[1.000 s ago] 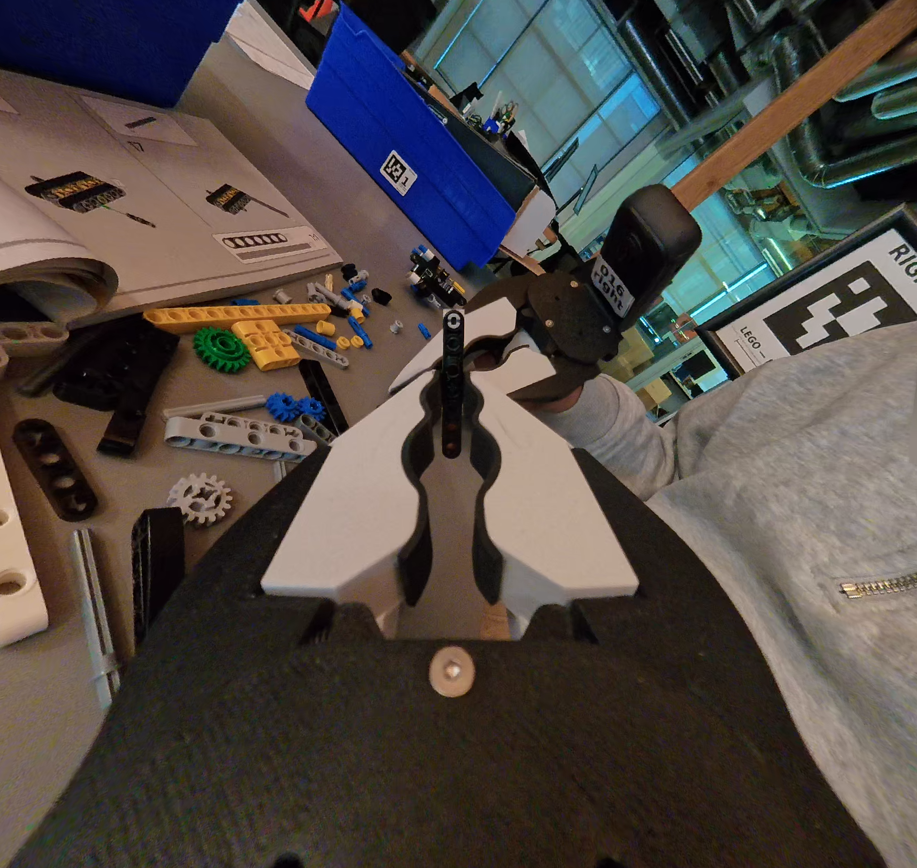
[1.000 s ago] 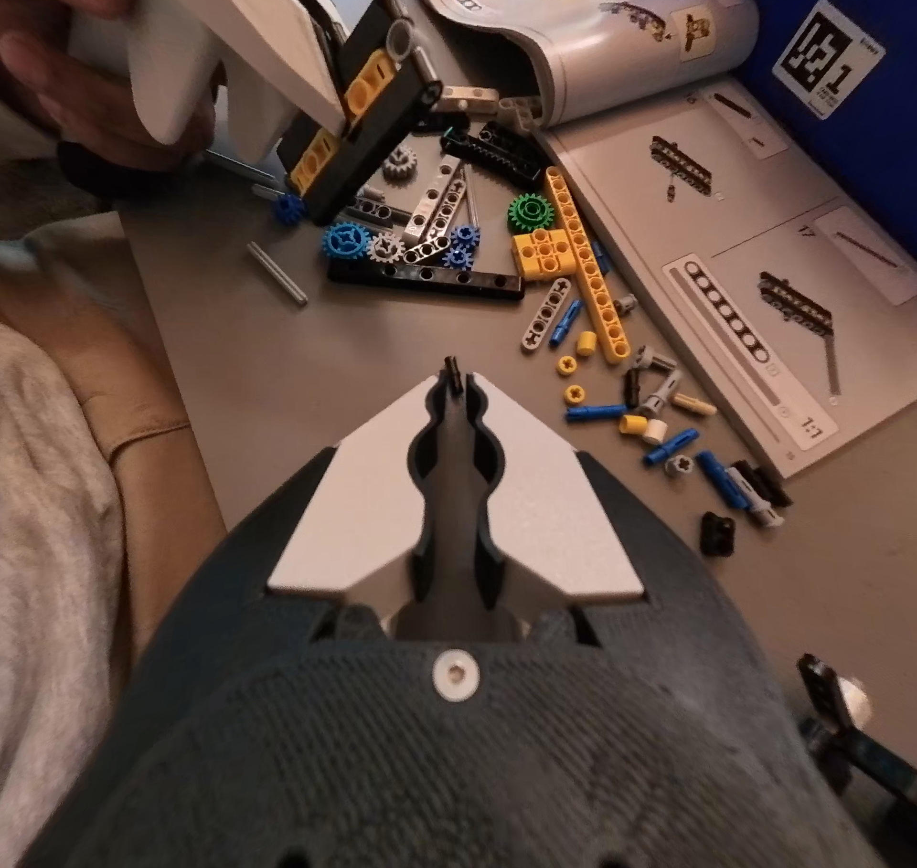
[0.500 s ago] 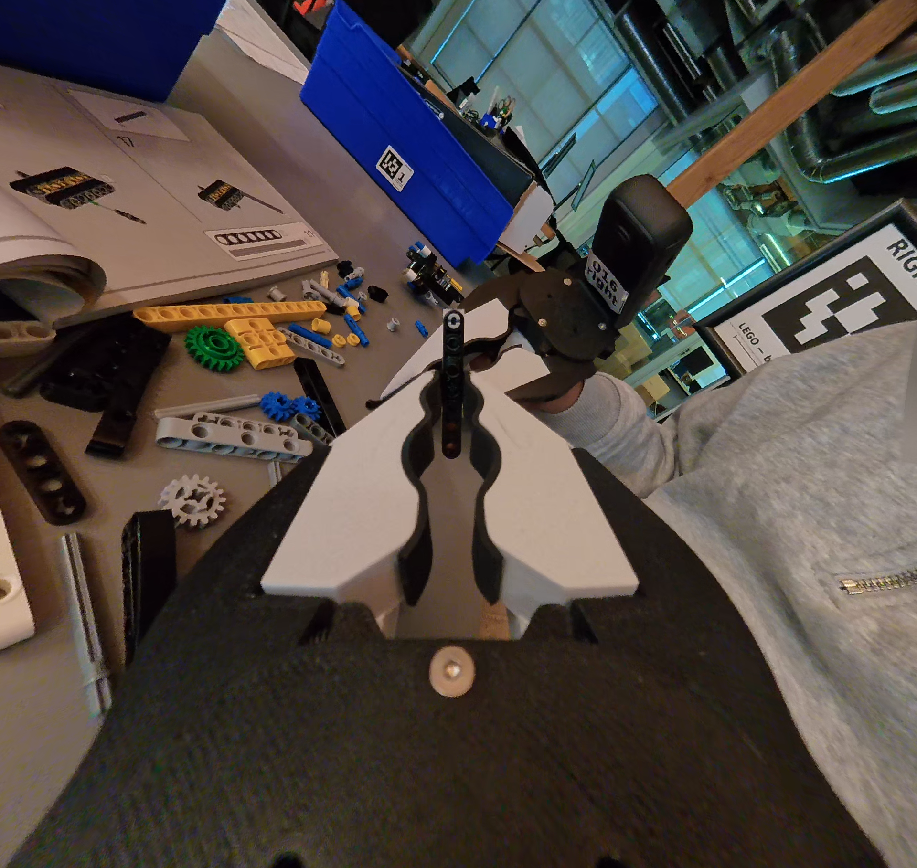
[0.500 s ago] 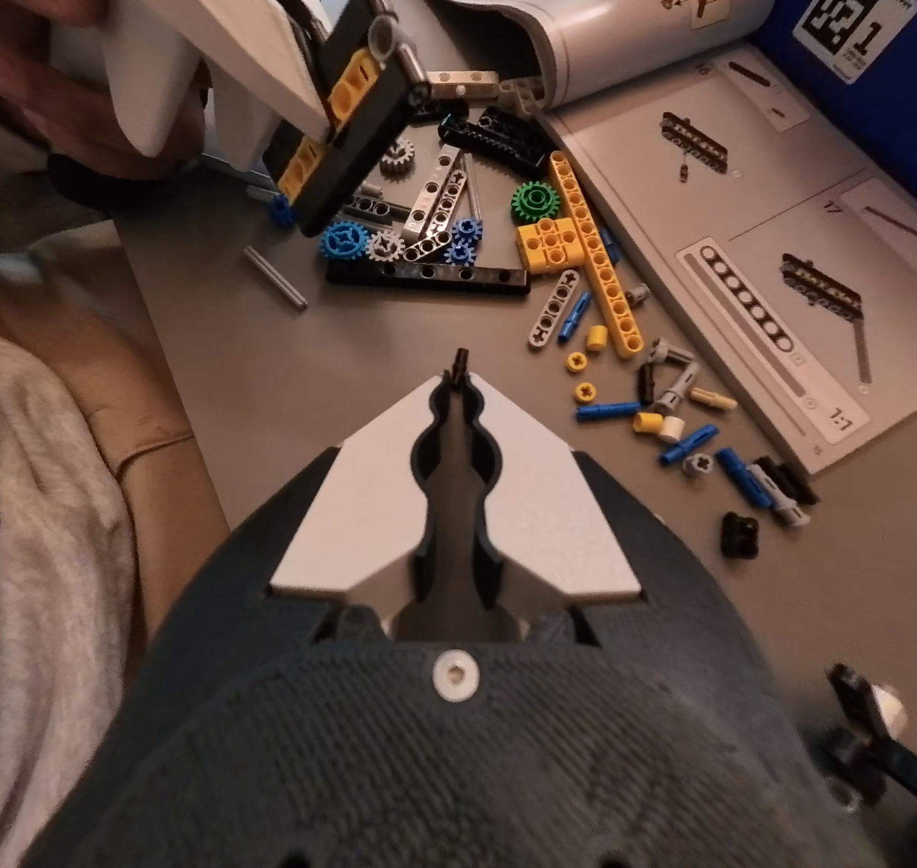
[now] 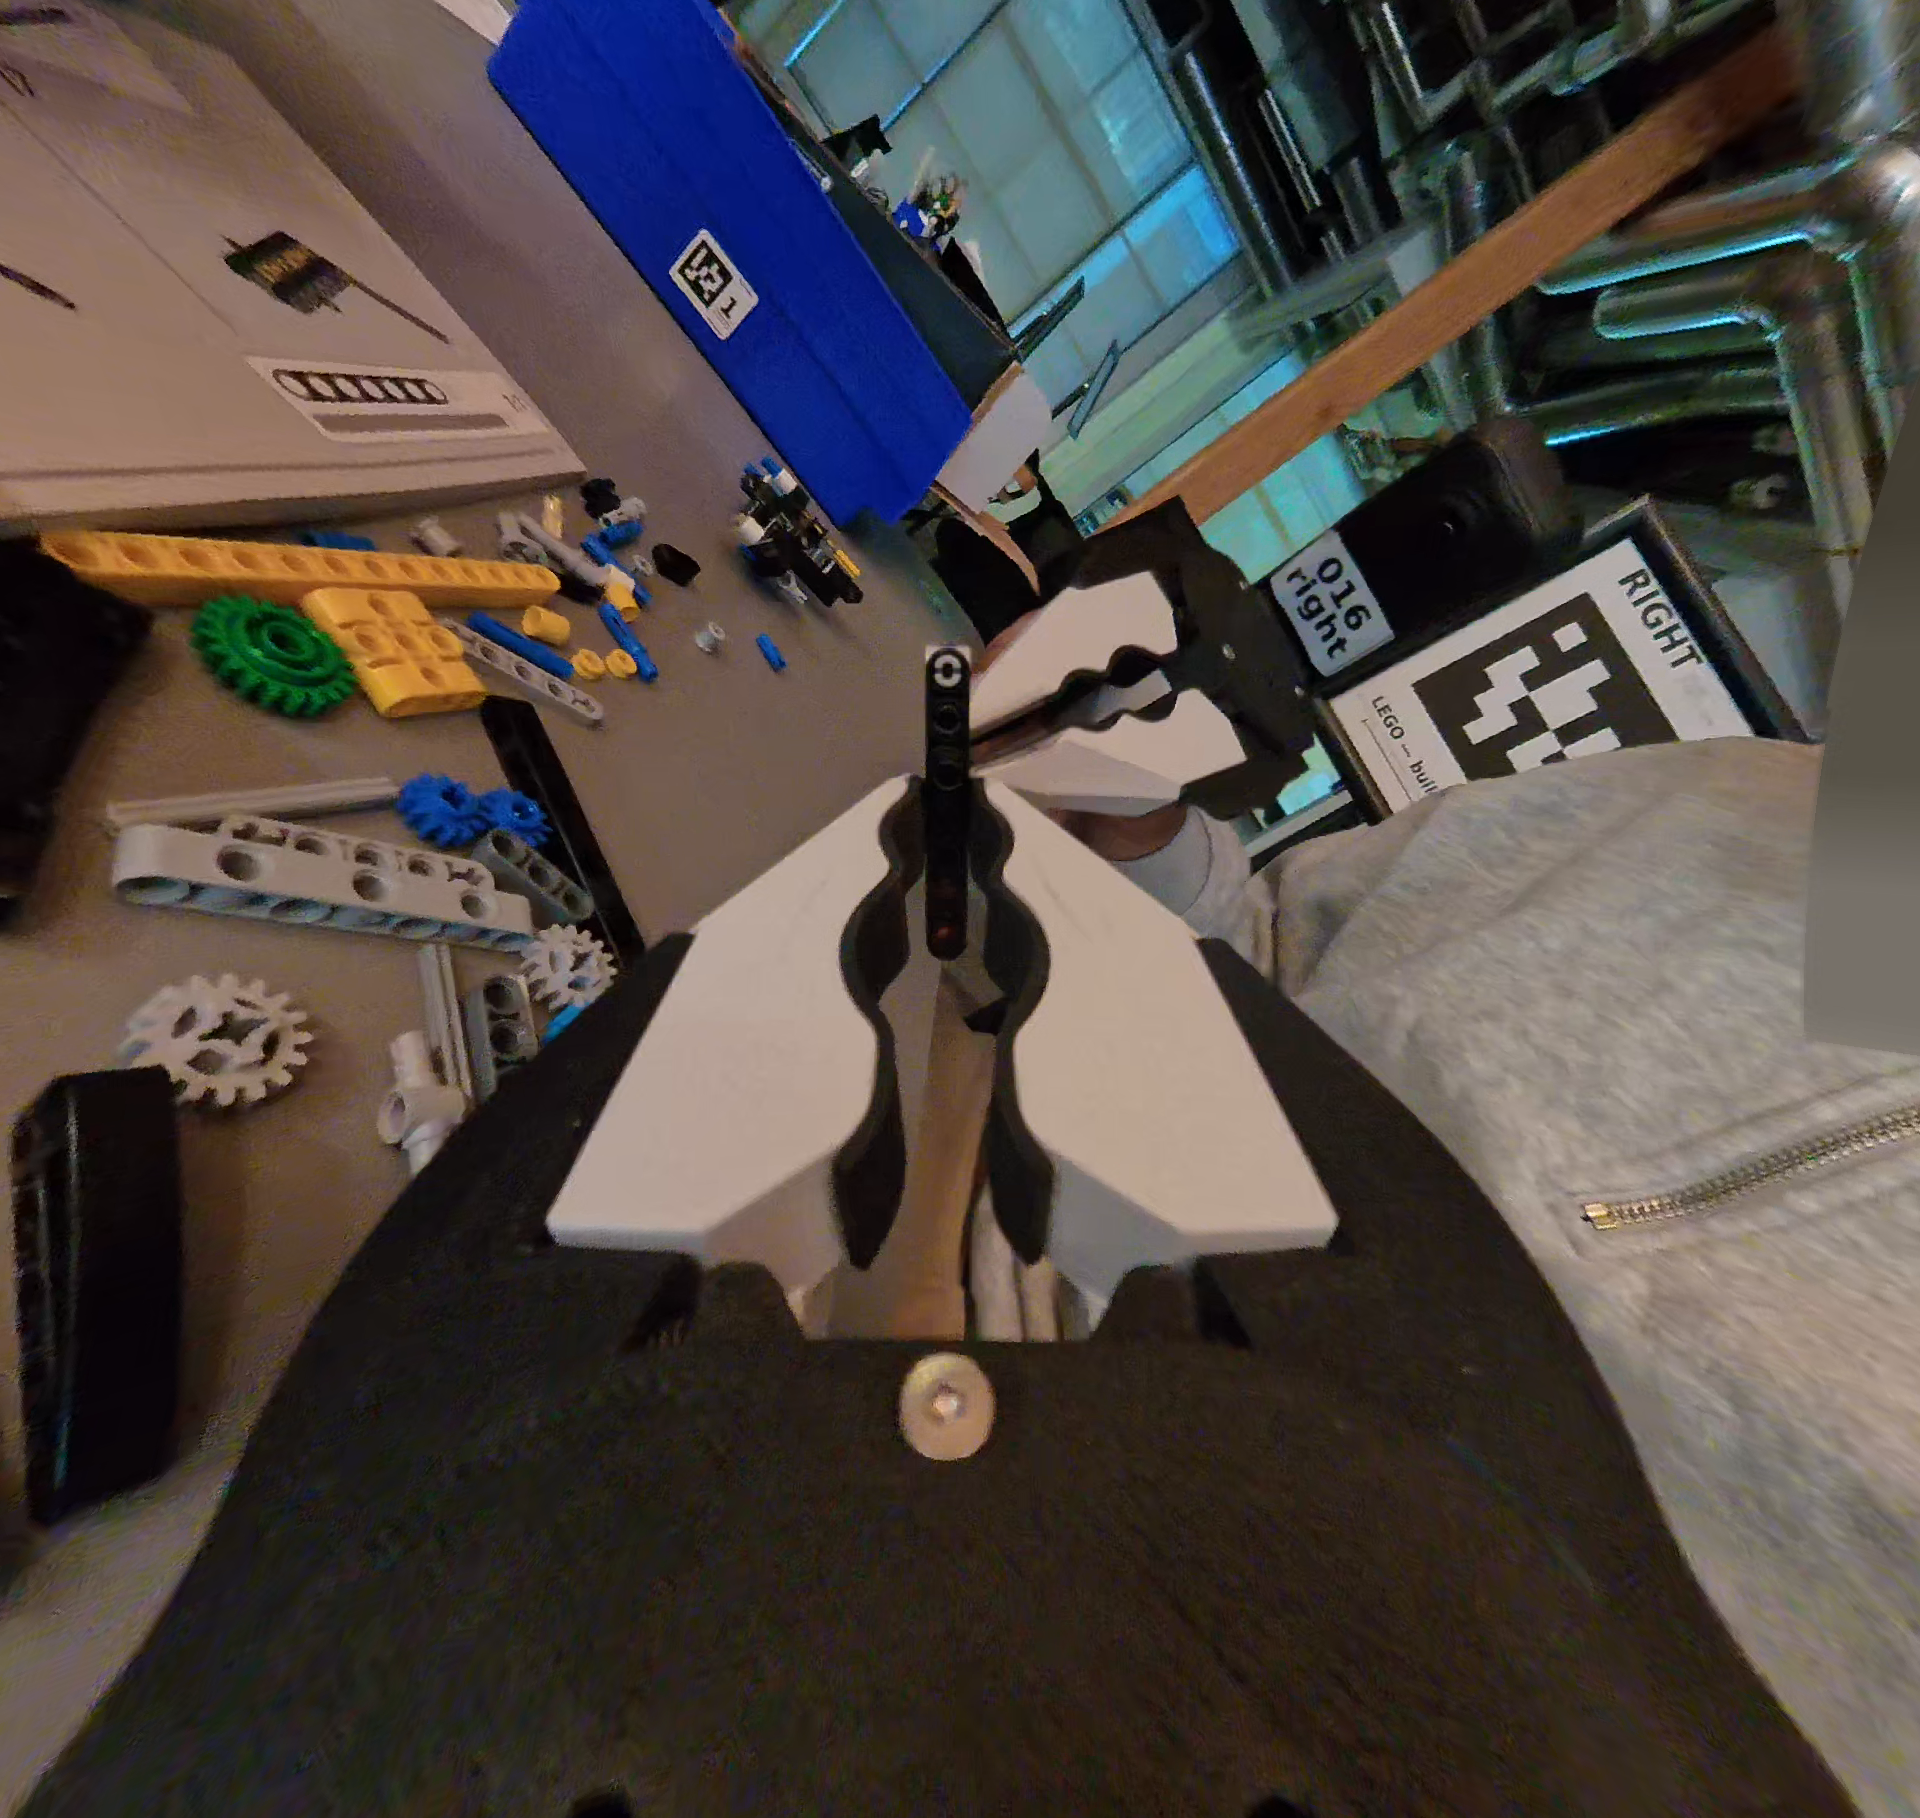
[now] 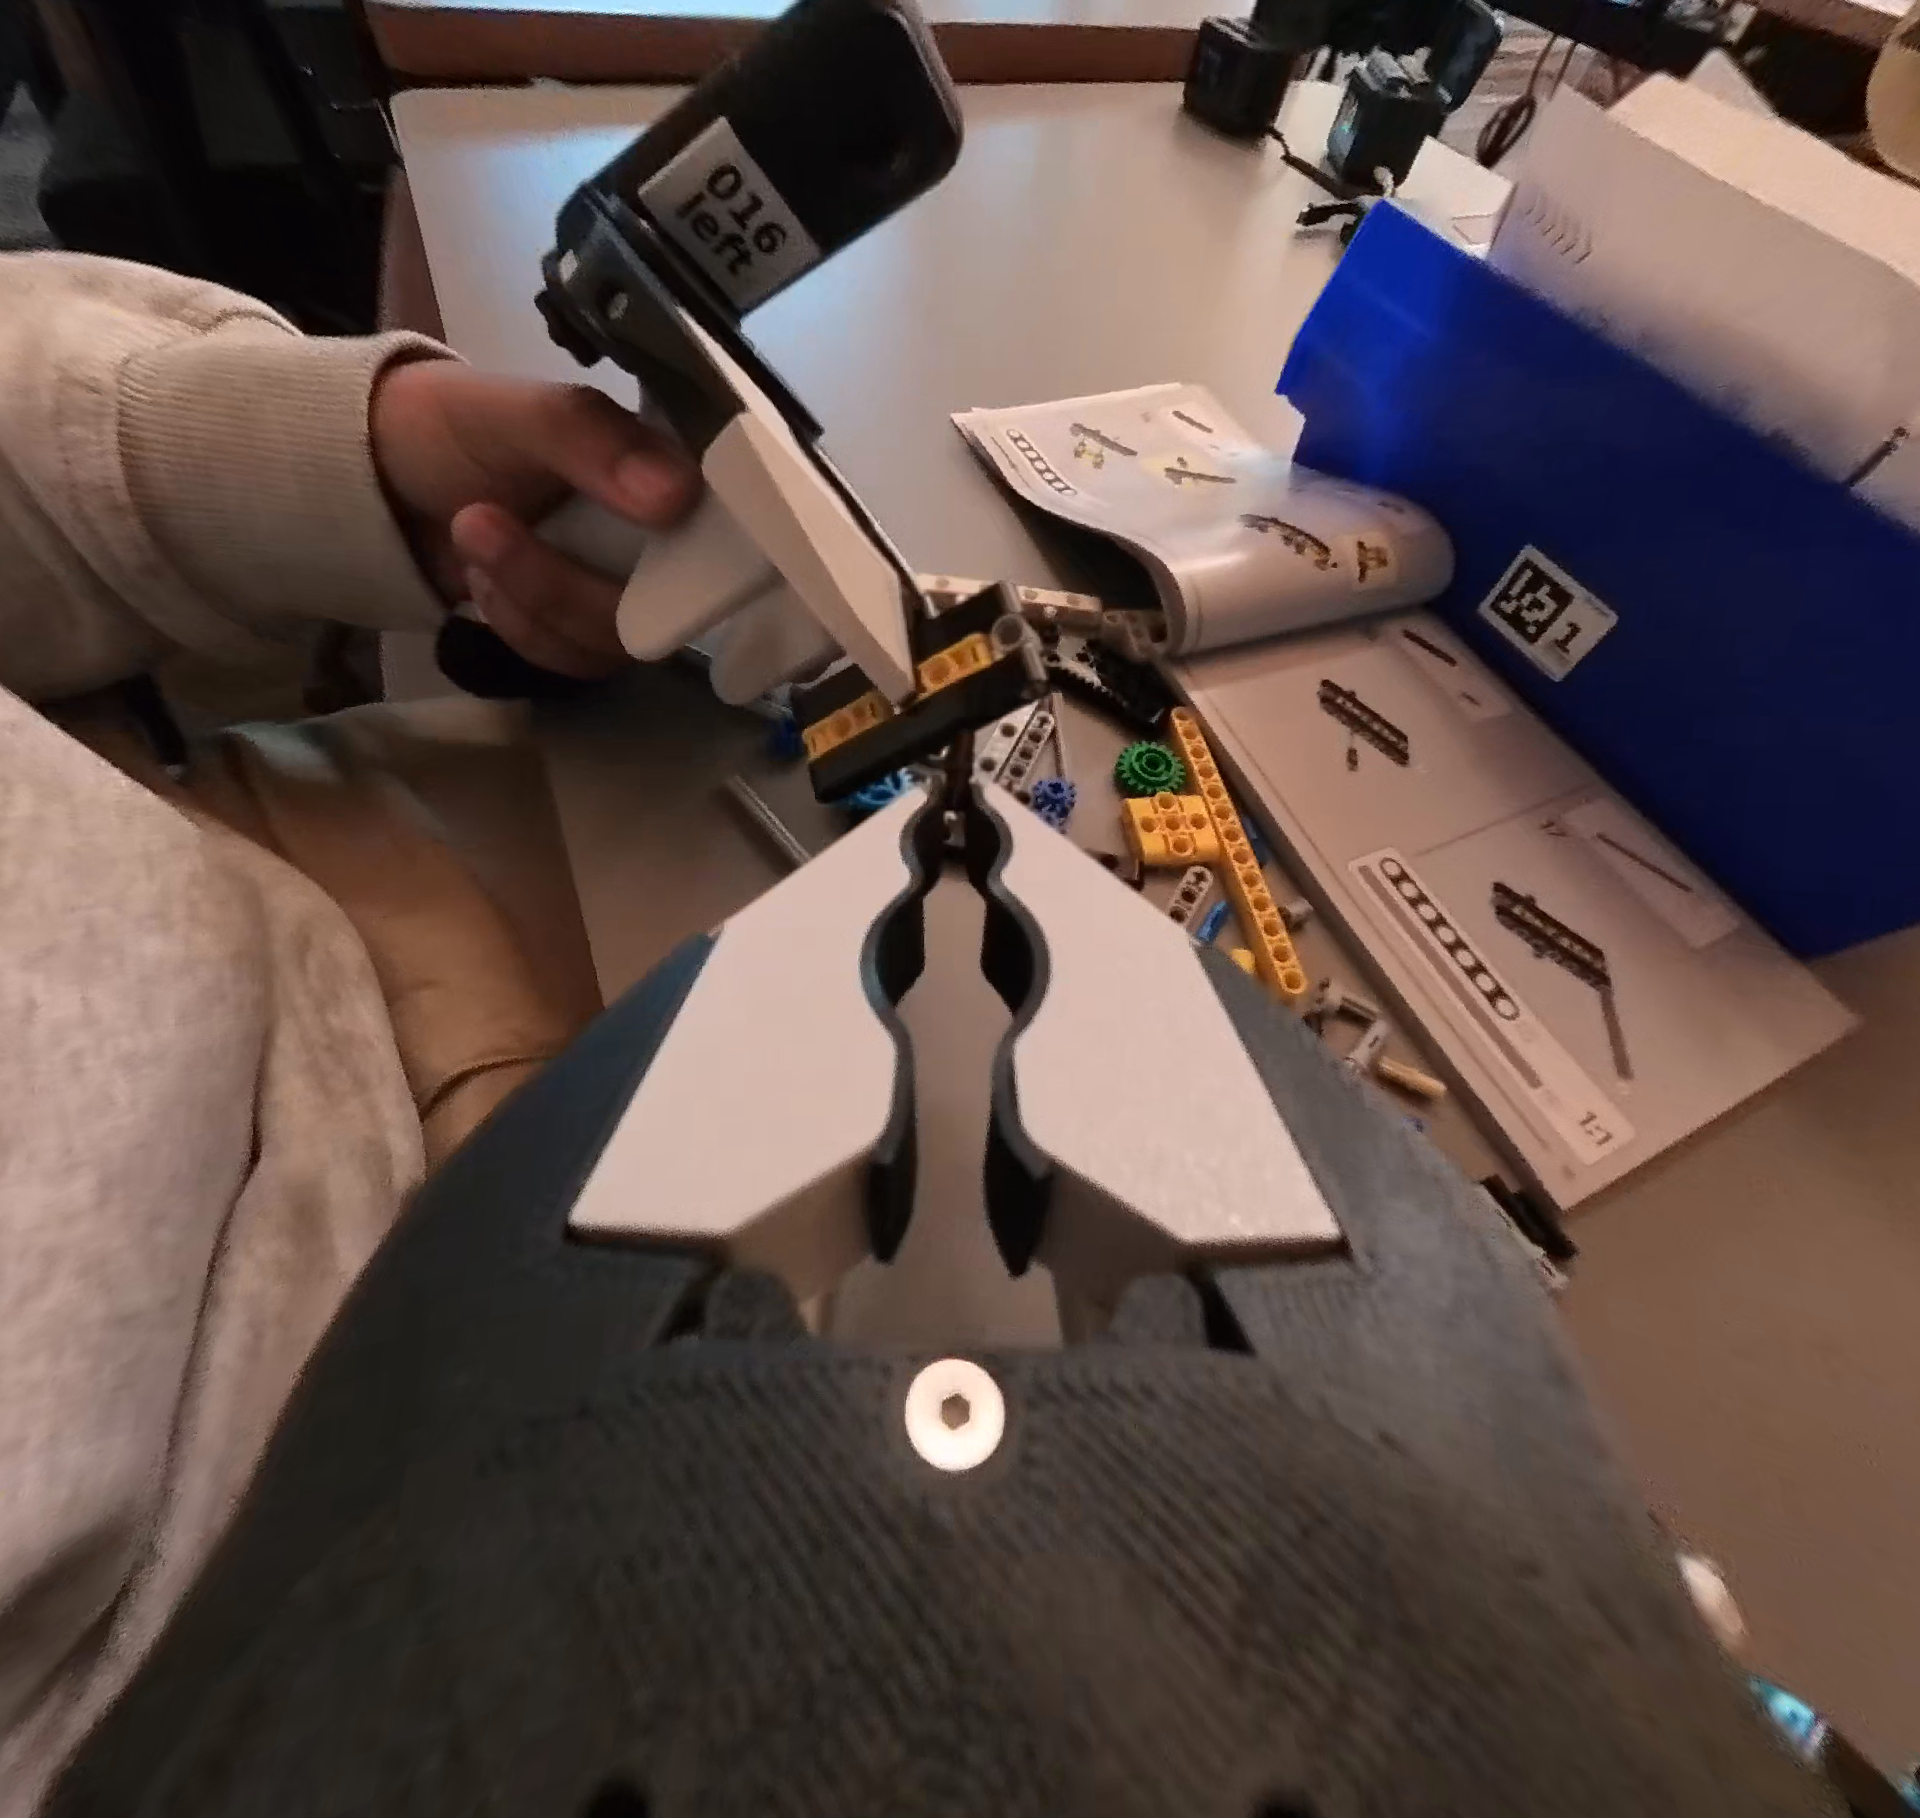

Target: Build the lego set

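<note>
**Two grippers meet above the parts**

Left gripper [image 5: 945, 802] fingers clamp a black-and-yellow assembly [image 6: 925, 698]; right gripper [image 6: 951, 818] fingers pinch a small black pin [image 6: 954, 781] just beneath it. Both carry printed labels. Below, on the surface [image 6: 1091, 241]: loose pieces, green gear [image 6: 1148, 769], open manual [image 6: 1475, 895], tagged blue bin [image 6: 1662, 563] at the far edge.

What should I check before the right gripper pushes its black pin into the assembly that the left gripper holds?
1. Left gripper shut on the black-and-yellow assembly: ok.
2. Right gripper shut on the black pin: ok.
3. Pin tip near the assembly's lower edge: ok.
4. Pin lined up with a hole: cannot tell, the hole is hidden.
5. Assembly held clear of the table: ok.
</note>
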Demonstrator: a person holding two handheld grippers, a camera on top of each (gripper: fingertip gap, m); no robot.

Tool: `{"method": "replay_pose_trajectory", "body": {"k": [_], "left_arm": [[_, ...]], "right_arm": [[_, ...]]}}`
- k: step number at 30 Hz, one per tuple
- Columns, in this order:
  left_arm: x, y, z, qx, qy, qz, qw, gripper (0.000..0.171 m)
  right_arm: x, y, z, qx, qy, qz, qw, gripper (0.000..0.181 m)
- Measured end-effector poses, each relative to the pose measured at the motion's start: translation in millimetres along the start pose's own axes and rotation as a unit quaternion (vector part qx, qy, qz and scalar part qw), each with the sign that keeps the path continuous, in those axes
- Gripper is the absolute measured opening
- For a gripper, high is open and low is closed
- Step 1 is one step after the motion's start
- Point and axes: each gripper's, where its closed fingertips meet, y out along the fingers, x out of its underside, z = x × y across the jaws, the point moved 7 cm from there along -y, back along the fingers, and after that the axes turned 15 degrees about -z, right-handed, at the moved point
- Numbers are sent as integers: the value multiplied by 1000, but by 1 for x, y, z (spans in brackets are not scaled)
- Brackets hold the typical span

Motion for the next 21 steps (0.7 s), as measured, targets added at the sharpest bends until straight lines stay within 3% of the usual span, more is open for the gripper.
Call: {"method": "replay_pose_trajectory", "body": {"k": [5,21], "left_arm": [[-1,0,-1,-7,-3,5,1000,5],[0,-3,-1,11,-12,7,1000,5]], "right_arm": [[1,4,-8,29,-44,-23,998,2],[-4,-2,-8,34,-39,29,998,2]]}}
